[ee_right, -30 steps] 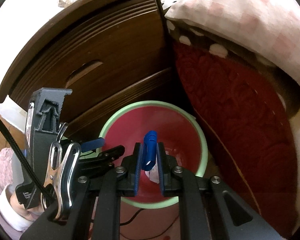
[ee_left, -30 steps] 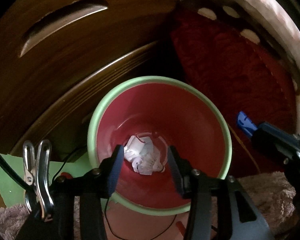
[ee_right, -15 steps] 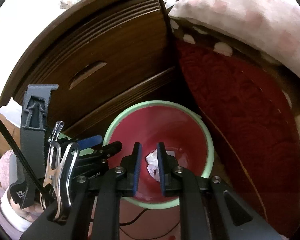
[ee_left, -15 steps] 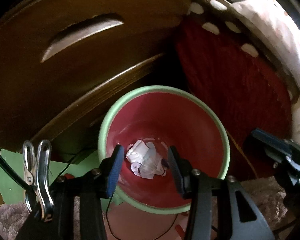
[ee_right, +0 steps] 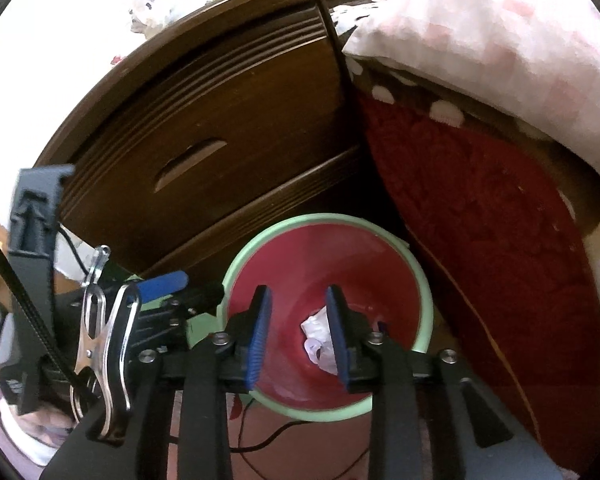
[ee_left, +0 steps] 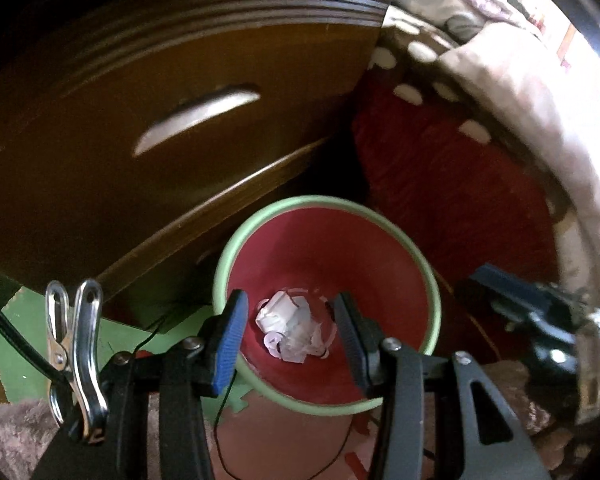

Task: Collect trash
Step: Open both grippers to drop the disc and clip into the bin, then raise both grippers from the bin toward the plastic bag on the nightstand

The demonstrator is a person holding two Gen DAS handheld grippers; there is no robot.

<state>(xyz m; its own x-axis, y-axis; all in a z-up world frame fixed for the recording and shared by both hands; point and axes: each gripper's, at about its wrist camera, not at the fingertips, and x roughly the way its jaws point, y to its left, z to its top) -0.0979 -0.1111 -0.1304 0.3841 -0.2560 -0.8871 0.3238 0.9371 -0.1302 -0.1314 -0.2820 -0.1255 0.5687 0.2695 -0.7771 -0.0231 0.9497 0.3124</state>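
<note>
Both grippers hang over the red wastebasket (ee_right: 420,280), wedged between the wooden drawer chest (ee_right: 220,120) and the bed's red blanket (ee_right: 480,240), handy for dropping. The right gripper (ee_right: 298,336) has jaws opening, nothing between them; the left gripper (ee_left: 290,338) gapes empty. Crumpled paper (ee_left: 288,330) lies at the bottom; the right jaw hides part of it.

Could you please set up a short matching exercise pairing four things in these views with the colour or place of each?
Things:
1. bin rim
2. crumpled paper
3. drawer front
4. metal clip

Descriptions:
a. dark brown wood
b. pale green
c. silver, beside the left gripper
d. white, at the bottom of the bin

Pairs: 1-b, 2-d, 3-a, 4-c
</note>
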